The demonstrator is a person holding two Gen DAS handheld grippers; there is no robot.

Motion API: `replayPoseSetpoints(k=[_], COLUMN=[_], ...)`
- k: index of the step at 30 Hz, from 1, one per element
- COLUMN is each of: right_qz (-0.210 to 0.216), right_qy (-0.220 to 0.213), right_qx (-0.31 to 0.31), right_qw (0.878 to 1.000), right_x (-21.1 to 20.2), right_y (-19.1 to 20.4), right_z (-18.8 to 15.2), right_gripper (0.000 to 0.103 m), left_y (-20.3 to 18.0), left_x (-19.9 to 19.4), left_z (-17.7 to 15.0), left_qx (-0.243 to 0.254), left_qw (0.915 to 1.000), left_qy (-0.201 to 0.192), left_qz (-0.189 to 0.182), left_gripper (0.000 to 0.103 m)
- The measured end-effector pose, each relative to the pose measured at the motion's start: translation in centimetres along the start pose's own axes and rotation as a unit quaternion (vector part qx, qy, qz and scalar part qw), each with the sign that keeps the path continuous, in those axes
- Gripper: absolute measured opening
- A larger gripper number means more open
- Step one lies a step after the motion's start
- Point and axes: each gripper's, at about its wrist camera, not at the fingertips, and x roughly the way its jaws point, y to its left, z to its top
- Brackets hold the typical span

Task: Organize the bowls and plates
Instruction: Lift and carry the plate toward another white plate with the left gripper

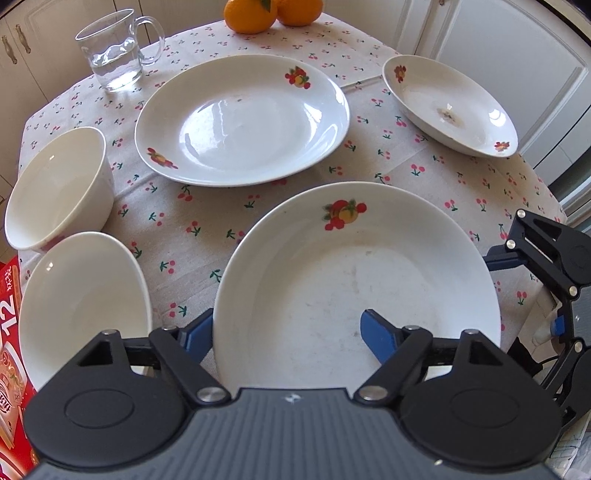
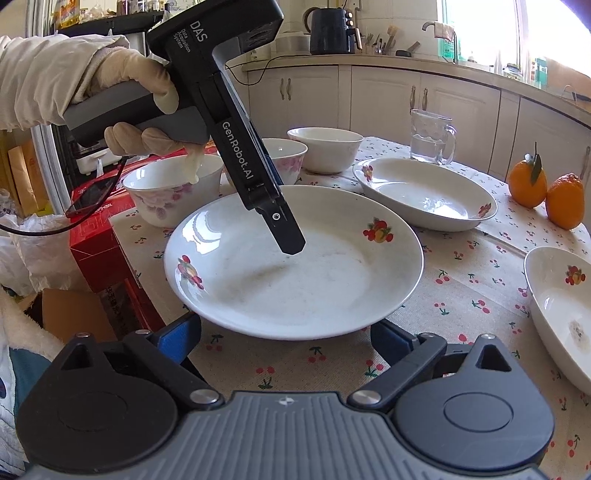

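Finds the nearest plate flat on the cherry-print tablecloth. Places the left gripper astride its near rim: one blue finger outside, the other inside over the basin, jaws released, nothing clamped. Shows the right gripper spread wide at the same plate's edge, grasping nothing.

Bright daylight throughout, pouring from an overexposed window at upper right of the right wrist view. Soft glare streaks on the glossy plate and glints in the glass mug. Faint, diffuse shadows on the tablecloth. Strong fisheye bending of cabinets toward the edges, black vignette at the corners. Sharp focus mid-frame, slight softness at the rims.
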Motion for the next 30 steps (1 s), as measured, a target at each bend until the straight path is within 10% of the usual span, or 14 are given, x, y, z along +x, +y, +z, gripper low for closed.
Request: replayPoseSetpoints(k=[30], right_qz=[-0.008], right_qy=[0.032], right_qx=[0.002], right_qw=[0.999], right_x=[-0.3], right_y=[-0.3], right_z=[0.2], right_gripper=[0.095], left_y=[-0.7], left_x=[0.8], left_z=[1.0], left_qx=[0.013], left_qw=[0.9994], left_qy=[0.017], left_qz=[-0.028], left_gripper=[0.081])
